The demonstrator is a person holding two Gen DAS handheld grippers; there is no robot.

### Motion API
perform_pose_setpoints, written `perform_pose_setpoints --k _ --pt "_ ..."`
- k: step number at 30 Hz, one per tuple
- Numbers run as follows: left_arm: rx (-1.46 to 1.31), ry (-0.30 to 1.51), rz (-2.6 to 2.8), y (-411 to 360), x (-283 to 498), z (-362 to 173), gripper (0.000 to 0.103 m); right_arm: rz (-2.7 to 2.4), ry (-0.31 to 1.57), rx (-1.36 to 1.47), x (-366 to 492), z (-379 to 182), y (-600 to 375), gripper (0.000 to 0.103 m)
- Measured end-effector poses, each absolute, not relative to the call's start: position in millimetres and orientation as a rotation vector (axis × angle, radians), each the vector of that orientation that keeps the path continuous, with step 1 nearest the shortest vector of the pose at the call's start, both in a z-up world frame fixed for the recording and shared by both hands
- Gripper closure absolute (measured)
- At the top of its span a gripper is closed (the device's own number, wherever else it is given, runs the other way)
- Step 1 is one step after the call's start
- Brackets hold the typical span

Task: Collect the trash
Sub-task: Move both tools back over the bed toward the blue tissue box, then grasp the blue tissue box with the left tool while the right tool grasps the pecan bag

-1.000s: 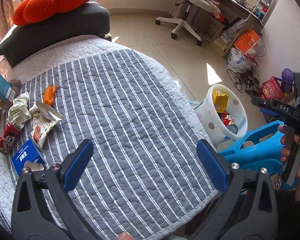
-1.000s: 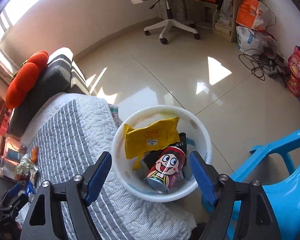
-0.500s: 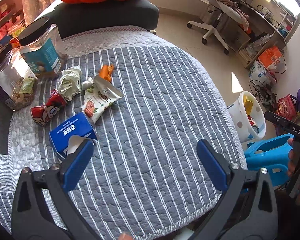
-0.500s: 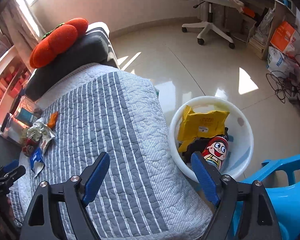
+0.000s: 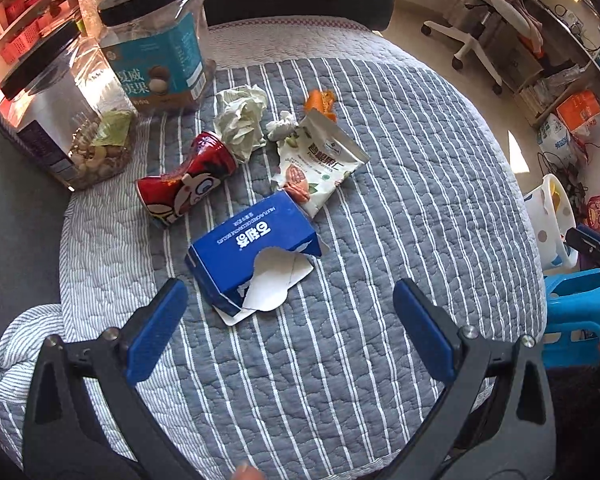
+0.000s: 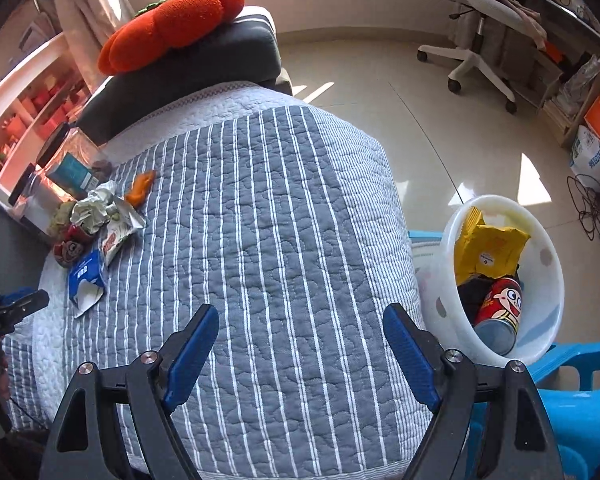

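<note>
Trash lies clustered on the left part of a grey striped quilt (image 5: 380, 208) covering the table. From left to right in the left wrist view: two clear jars with black lids — one part-filled with nuts (image 5: 55, 120), one with a teal label (image 5: 155, 48) — stand upright at the quilt's far-left edge; a dented red can (image 5: 183, 188) lies on its side just beside them; a crumpled paper wad (image 5: 241, 120) touches the can's far end; a torn blue carton (image 5: 251, 256) lies nearest the camera, its white flap open; a white snack pouch (image 5: 320, 164) rests against the carton's far corner; a small paper ball (image 5: 281, 128) and an orange scrap (image 5: 320, 102) sit just beyond the pouch.

Left gripper (image 5: 289, 332) hovers over the quilt with its blue pads spread wide and nothing between them, the carton just ahead of the left pad.

Right gripper (image 6: 300, 348) — likewise spread wide and empty — hangs above the quilt's near edge. Well to its right, on the floor beside the table, stands a white bin (image 6: 556, 280) holding a yellow packet (image 6: 488, 248) and a second red can (image 6: 500, 304). A blue plastic chair (image 6: 572, 408) touches the bin's near side.
</note>
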State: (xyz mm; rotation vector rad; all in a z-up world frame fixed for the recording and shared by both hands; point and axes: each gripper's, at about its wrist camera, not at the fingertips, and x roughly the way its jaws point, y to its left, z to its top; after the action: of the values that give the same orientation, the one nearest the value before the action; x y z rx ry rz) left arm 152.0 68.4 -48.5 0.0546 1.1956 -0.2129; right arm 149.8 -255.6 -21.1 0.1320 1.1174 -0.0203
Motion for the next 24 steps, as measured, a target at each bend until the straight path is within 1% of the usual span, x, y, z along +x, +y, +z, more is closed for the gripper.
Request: perform_pose_setpoints --k 2,8,14,15,16,18,19,20,24 --pt "0.145 1.189 -0.223 67 161 -62 0.001 -0.018 1.125 0.135 153 -24 -252 0.018" --pt "0.241 1.249 -0.226 71 186 -101 0.002 -0.016 1.146 0.118 158 -33 -244 0.018" --pt "0.241 1.254 -0.279 76 199 -114 0.011 -0.019 1.167 0.092 163 -41 -239 0.018" --pt "0.247 1.26 -0.289 77 202 -118 0.016 -0.018 1.17 0.085 164 -42 -237 0.018" --pt "0.251 1.275 -0.291 78 203 -120 0.025 -0.015 1.172 0.078 165 -43 -235 0.018" --pt "0.232 1.288 -0.295 80 203 -123 0.033 -0.011 1.177 0.068 168 -45 -230 0.018" --pt "0.213 1.291 -0.292 84 203 -122 0.043 -0.008 1.178 0.063 170 -46 -228 0.018" --pt "0.19 1.302 -0.294 88 203 -121 0.047 -0.004 1.179 0.058 172 -46 -224 0.018" --pt "0.119 1.301 -0.283 101 194 -113 0.047 0.012 1.172 0.043 184 -49 -206 0.018"
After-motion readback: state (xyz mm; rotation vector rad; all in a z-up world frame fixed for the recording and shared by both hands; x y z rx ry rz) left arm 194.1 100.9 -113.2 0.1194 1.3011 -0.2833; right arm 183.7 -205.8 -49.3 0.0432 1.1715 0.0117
